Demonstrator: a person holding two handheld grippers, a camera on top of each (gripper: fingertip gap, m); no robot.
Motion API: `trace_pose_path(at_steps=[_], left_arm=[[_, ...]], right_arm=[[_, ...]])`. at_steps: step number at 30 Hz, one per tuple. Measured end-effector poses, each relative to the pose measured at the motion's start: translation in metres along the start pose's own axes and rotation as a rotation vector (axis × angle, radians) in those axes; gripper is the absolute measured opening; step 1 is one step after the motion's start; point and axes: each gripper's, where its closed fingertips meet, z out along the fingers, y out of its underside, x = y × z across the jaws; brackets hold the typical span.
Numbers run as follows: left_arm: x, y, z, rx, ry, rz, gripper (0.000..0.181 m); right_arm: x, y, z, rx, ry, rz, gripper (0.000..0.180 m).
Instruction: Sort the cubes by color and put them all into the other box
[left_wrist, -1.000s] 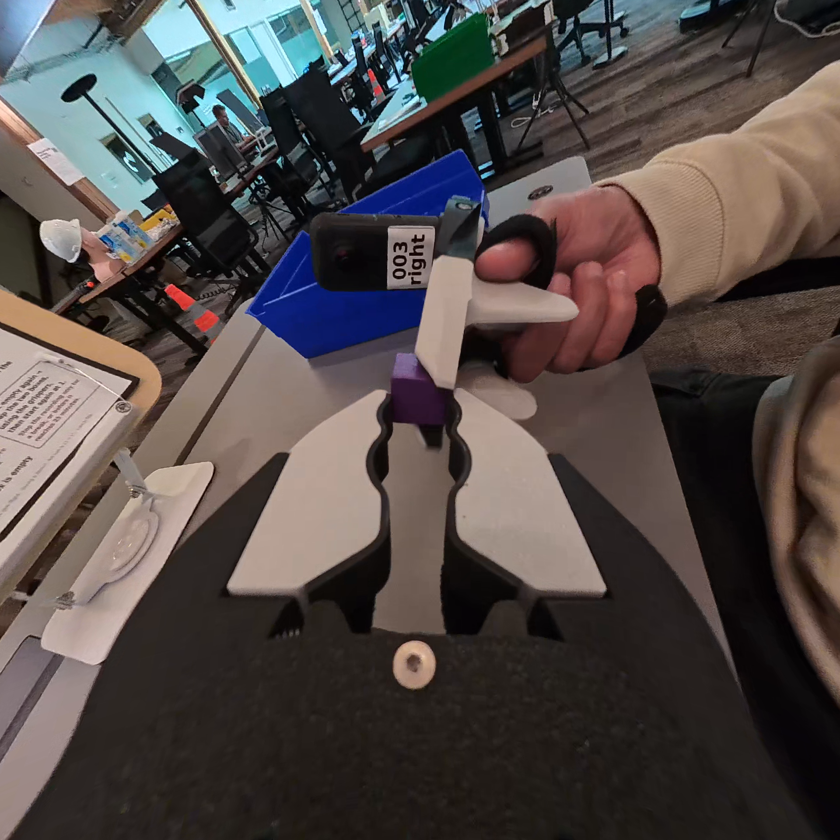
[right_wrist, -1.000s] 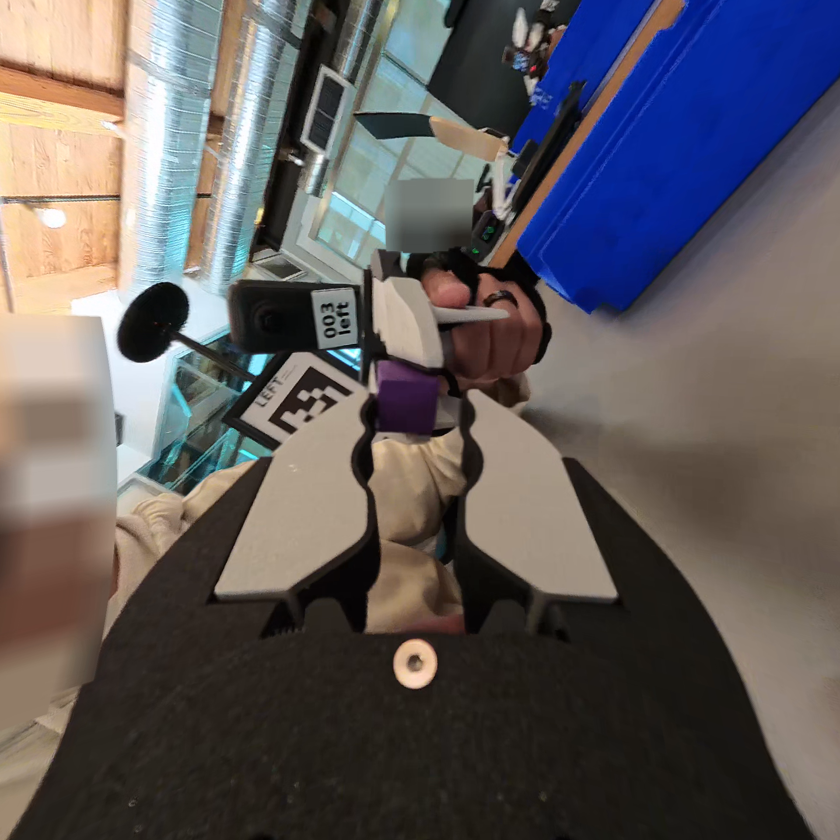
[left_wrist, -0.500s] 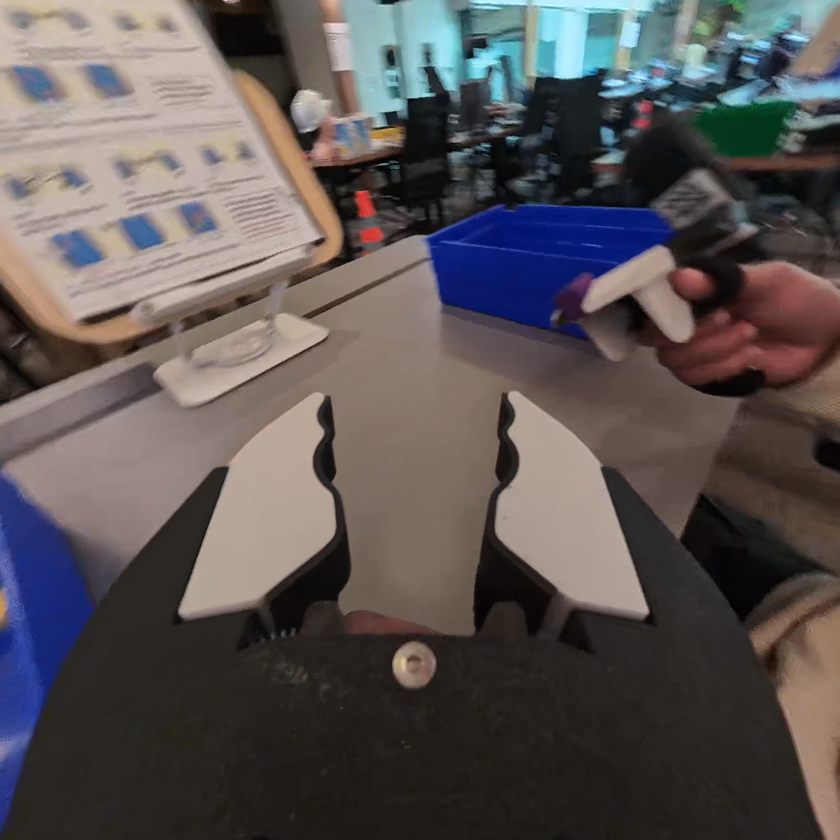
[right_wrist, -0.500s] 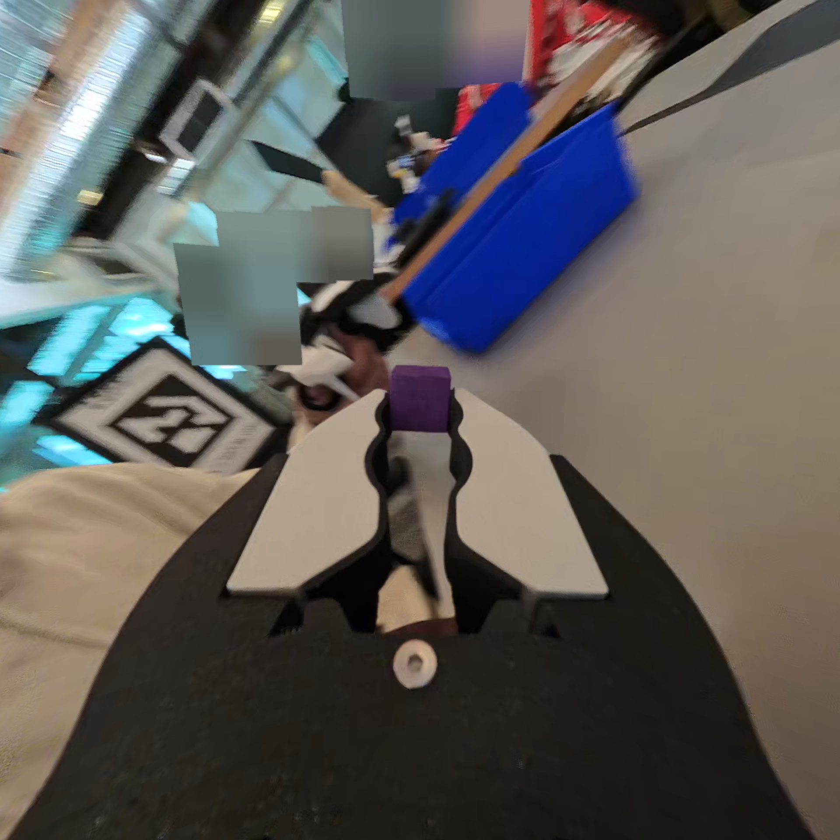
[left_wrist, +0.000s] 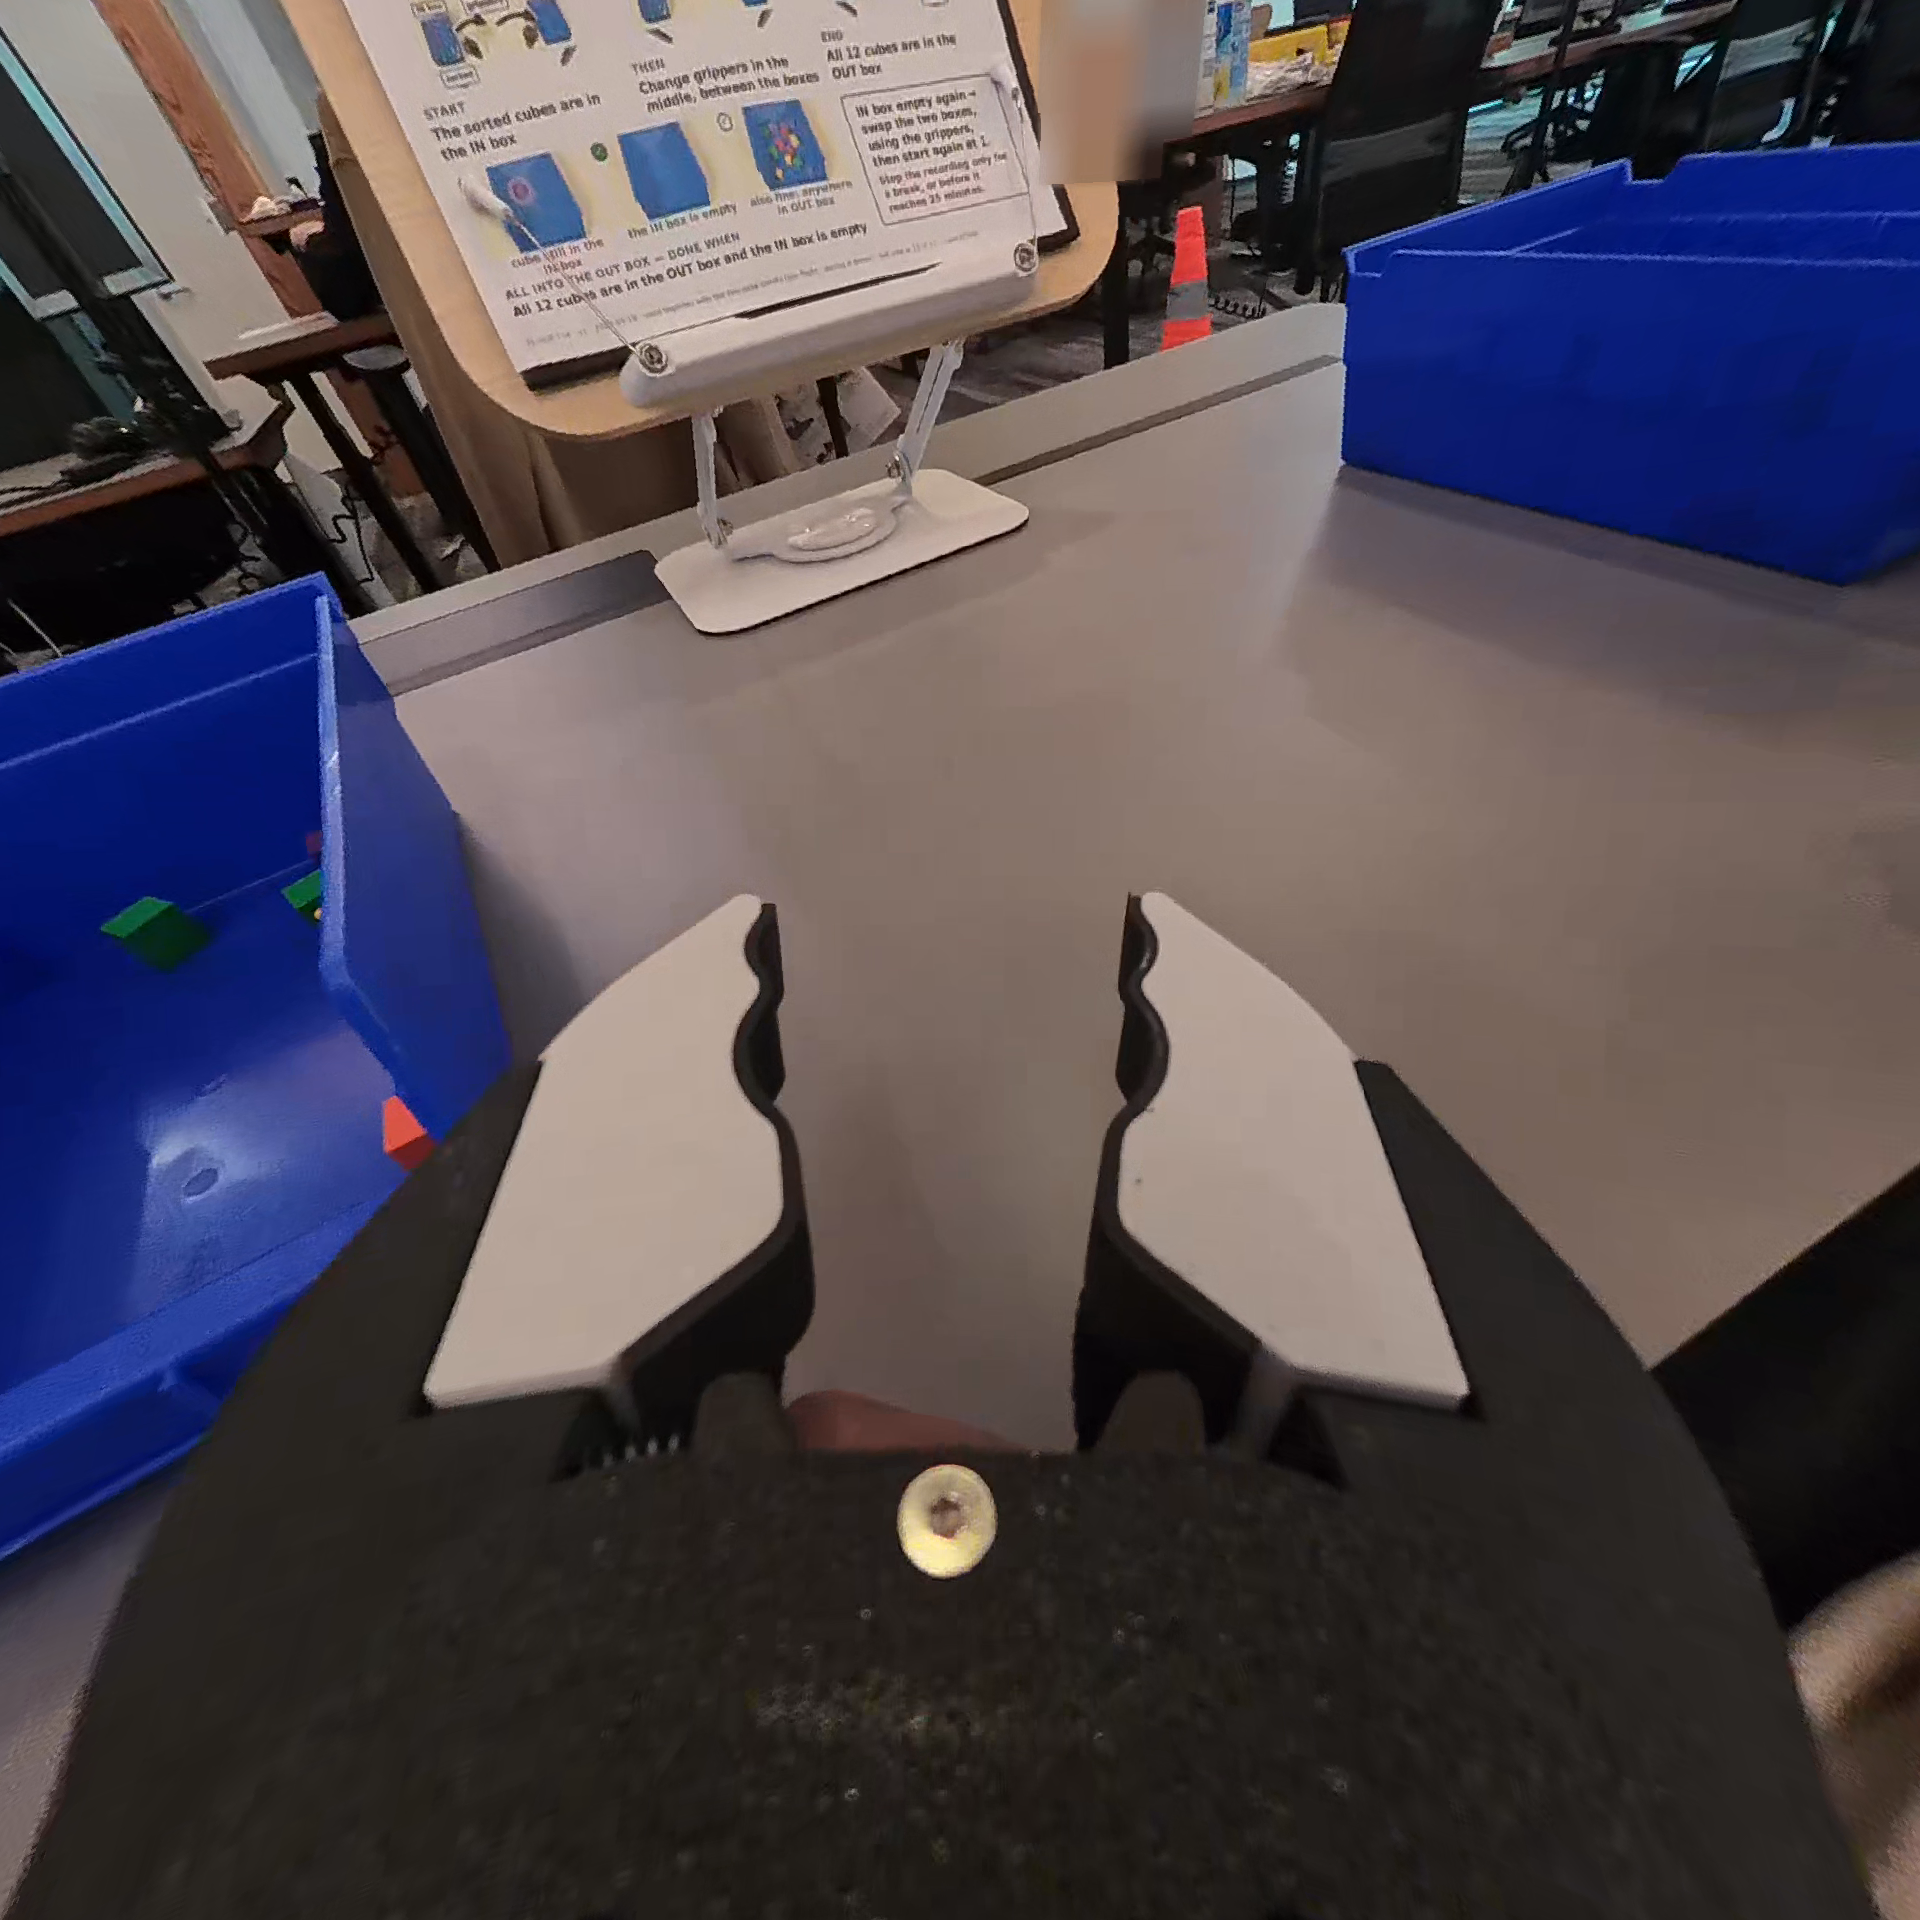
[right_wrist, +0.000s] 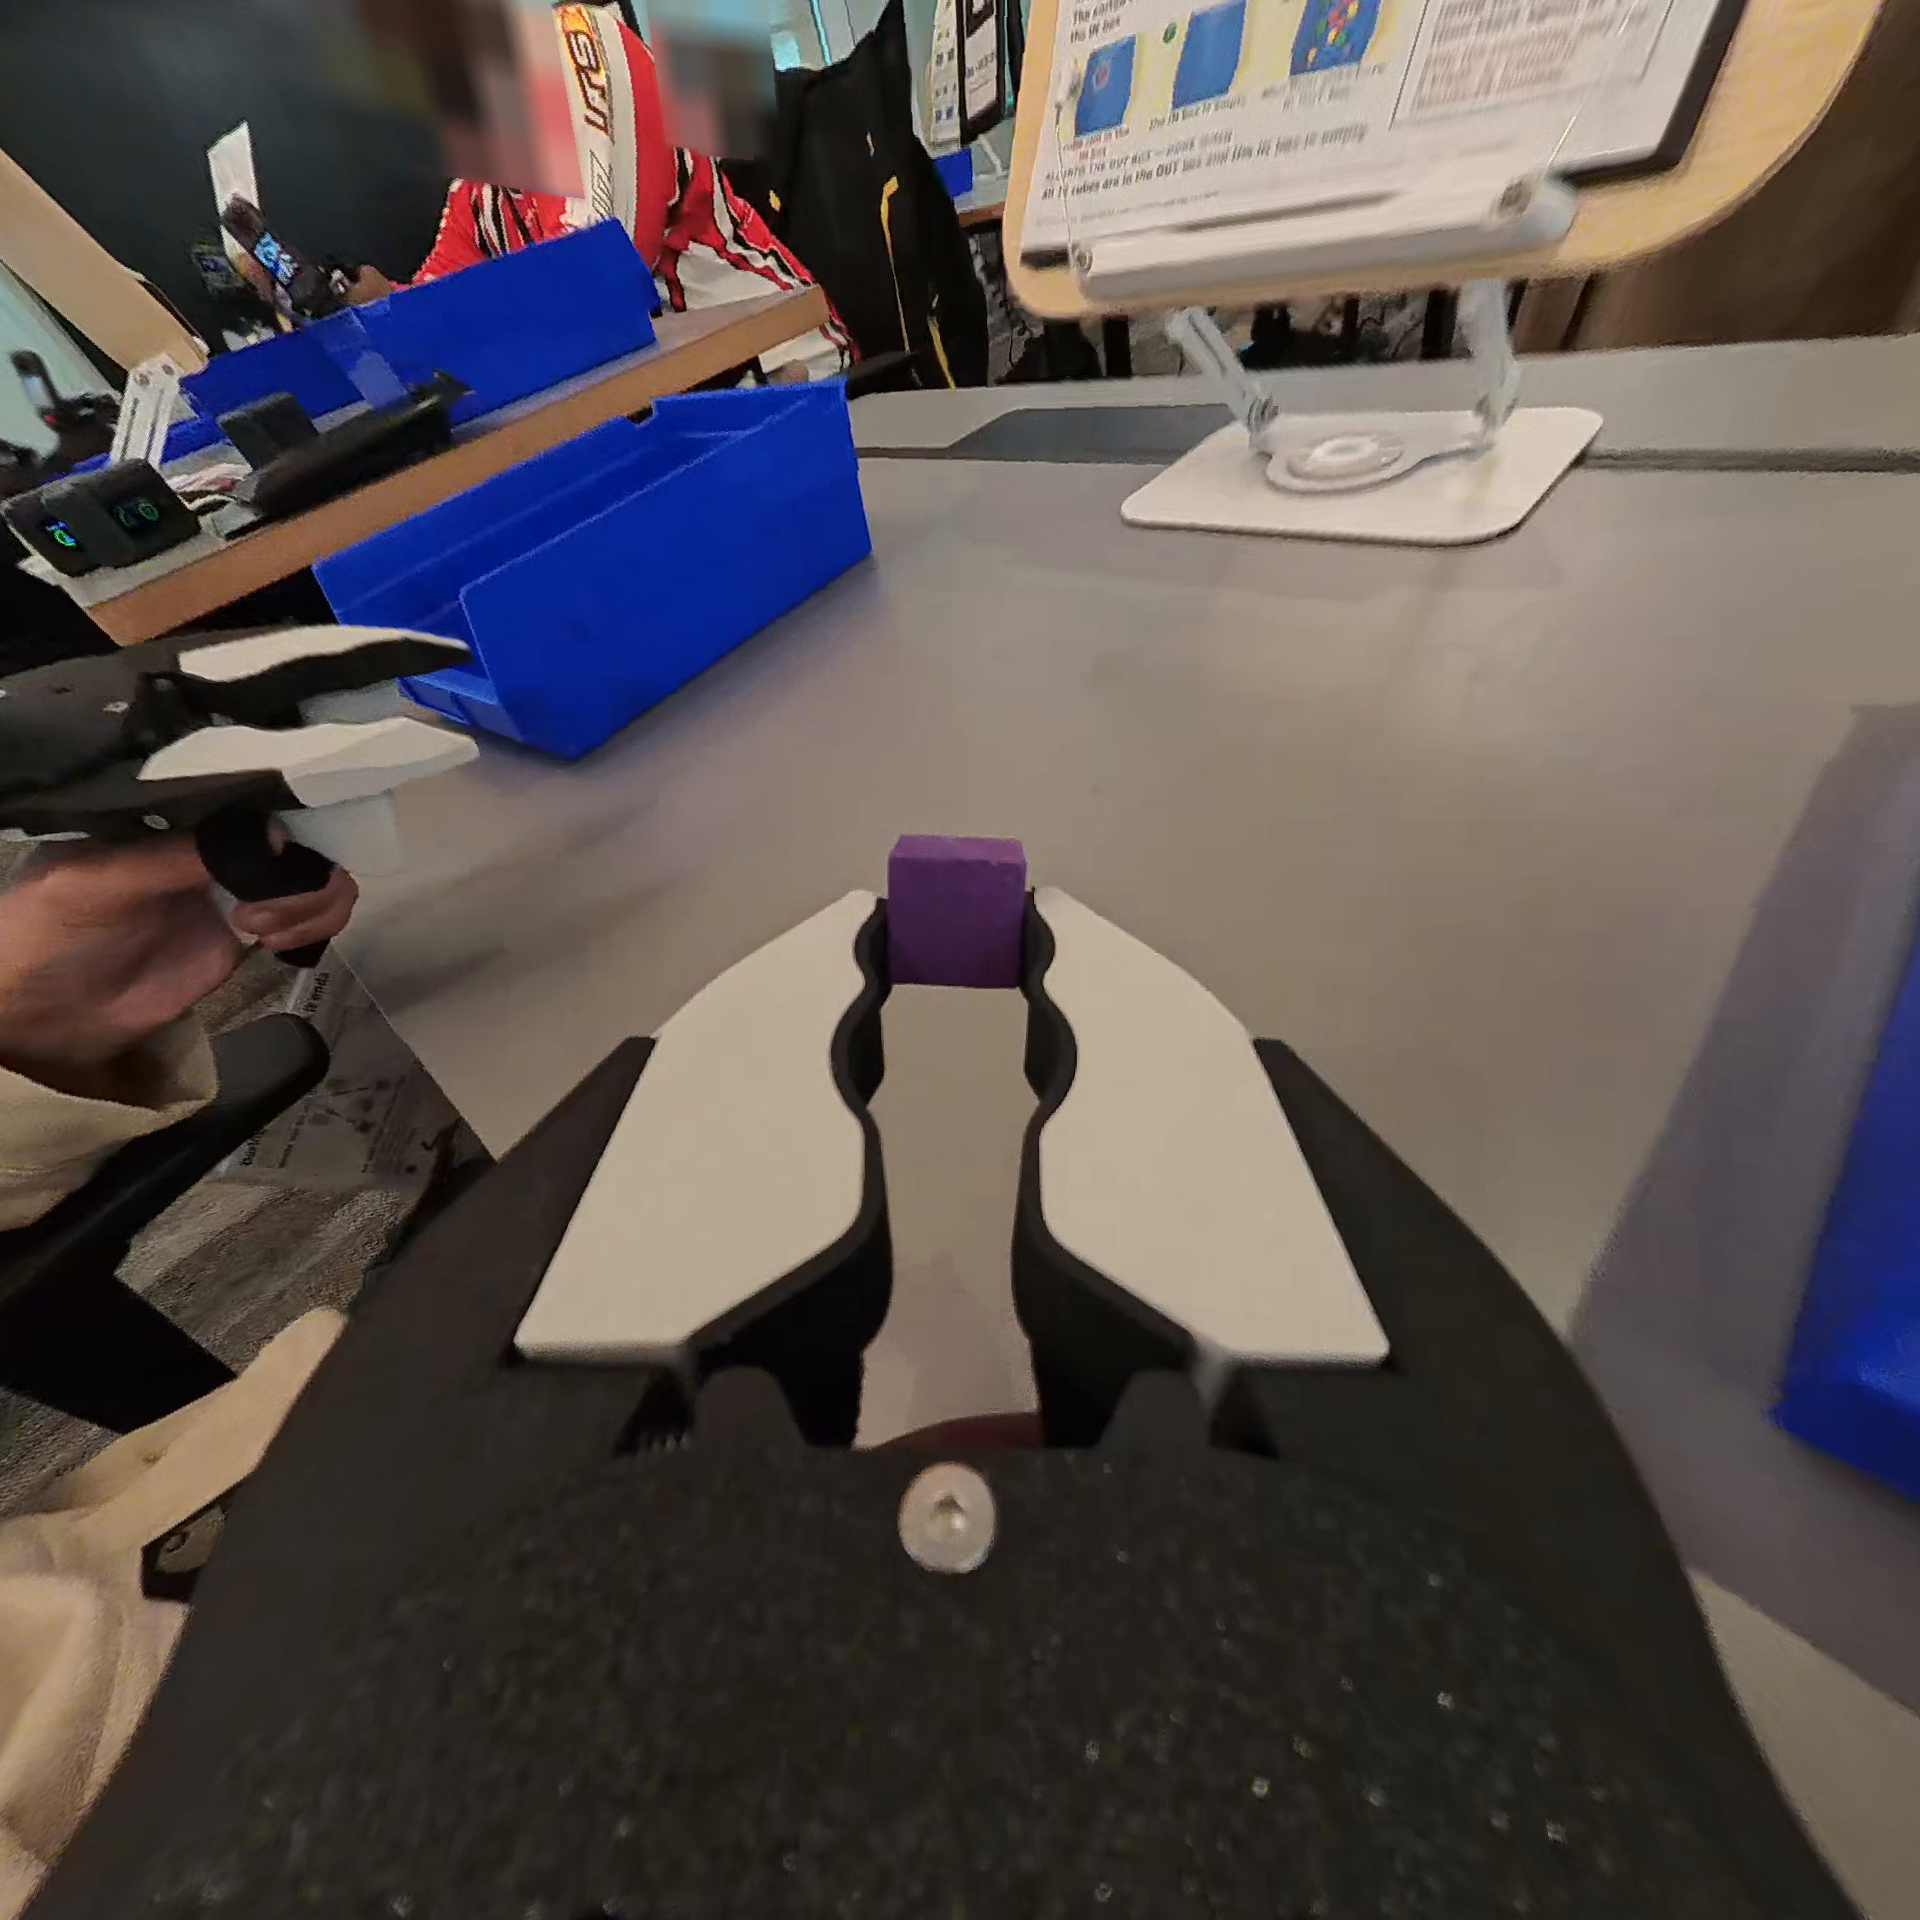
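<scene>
The right gripper (right_wrist: 956, 914) pinches the purple cube (right_wrist: 956, 912) by its very tips, above the grey table (right_wrist: 1299, 748); the left gripper (left_wrist: 948, 914) is spread wide, holding nothing. The cube could slip out (the hold looks small) — or drop before reaching the blue box (right_wrist: 1860, 1299).

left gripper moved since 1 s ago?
Yes. The left gripper swung left, away from the right-hand blue box; the left blue box with cubes now sits beside it, jaws open.

Right tongs (right_wrist: 956, 914) grip a purple cube (right_wrist: 956, 909) above the grey table (right_wrist: 1299, 727).
</scene>
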Motion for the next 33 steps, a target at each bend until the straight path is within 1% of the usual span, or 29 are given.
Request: trace_pose_path(at_steps=[1,2,3,4,5,6,7,8,9,10,11,12,15,17,19,23,26,28,30,32,33], left_arm=[[0.000,0.001,0.001,-0.006,-0.001,0.003,0.062],[-0.002,0.003,0.002,-0.014,-0.004,0.003,0.062],[-0.005,0.003,0.003,-0.016,-0.010,-0.001,0.062],[-0.007,0.002,0.003,-0.013,-0.013,-0.010,0.062],[-0.010,0.002,0.004,-0.012,-0.012,-0.024,0.061],[-0.011,0.004,0.005,-0.018,-0.007,-0.041,0.060],[-0.012,0.005,0.007,-0.027,0.003,-0.060,0.060],[-0.012,0.007,0.009,-0.035,0.014,-0.077,0.060],[-0.012,0.007,0.011,-0.041,0.024,-0.092,0.060],[-0.011,0.008,0.012,-0.044,0.033,-0.105,0.060],[-0.010,0.008,0.012,-0.046,0.041,-0.112,0.060],[-0.009,0.008,0.013,-0.049,0.046,-0.111,0.060],[-0.008,0.007,0.011,-0.050,0.034,-0.078,0.060],[-0.007,0.008,0.009,-0.054,0.032,-0.062,0.060],[-0.004,0.010,0.008,-0.059,0.042,-0.061,0.059],[0.000,0.013,0.007,-0.067,0.062,-0.059,0.059],[0.003,0.012,0.005,-0.063,0.072,-0.051,0.059],[0.003,0.009,0.003,-0.056,0.068,-0.041,0.059],[0.002,0.006,0.001,-0.045,0.062,-0.035,0.059],[0.000,0.003,-0.001,-0.032,0.049,-0.032,0.059],[-0.002,0.002,-0.002,-0.027,0.039,-0.033,0.059]], right_arm=[[0.008,-0.011,-0.008,0.003,0.024,-0.056,0.023],[0.028,-0.029,-0.023,0.000,0.118,-0.166,0.023],[0.058,-0.053,-0.043,0.001,0.251,-0.260,0.023],[0.085,-0.075,-0.063,-0.011,0.330,-0.278,0.023],[0.104,-0.088,-0.074,-0.060,0.326,-0.238,0.023],[0.119,-0.091,-0.078,-0.148,0.285,-0.193,0.023],[0.136,-0.087,-0.078,-0.258,0.258,-0.202,0.023],[0.159,-0.078,-0.074,-0.373,0.265,-0.267,0.023],[0.185,-0.064,-0.069,-0.497,0.278,-0.342,0.023],[0.207,-0.044,-0.063,-0.624,0.258,-0.371,0.023],[0.222,-0.025,-0.056,-0.731,0.206,-0.353,0.024],[0.232,-0.008,-0.048,-0.802,0.150,-0.335,0.024],[0.243,0.030,-0.027,-0.943,0.013,-0.338,0.024],[0.235,0.044,-0.018,-0.995,-0.061,-0.331,0.024],[0.229,0.053,-0.015,-1.049,-0.099,-0.335,0.024],[0.205,0.060,-0.010,-1.069,-0.205,-0.236,0.023],[0.200,0.059,-0.012,-1.070,-0.204,-0.216,0.027],[0.202,0.050,-0.019,-1.052,-0.155,-0.230,0.042],[0.208,0.025,-0.030,-0.961,-0.043,-0.254,0.051],[0.198,-0.012,-0.043,-0.777,0.024,-0.257,0.053],[0.186,-0.031,-0.047,-0.650,0.047,-0.254,0.052]])
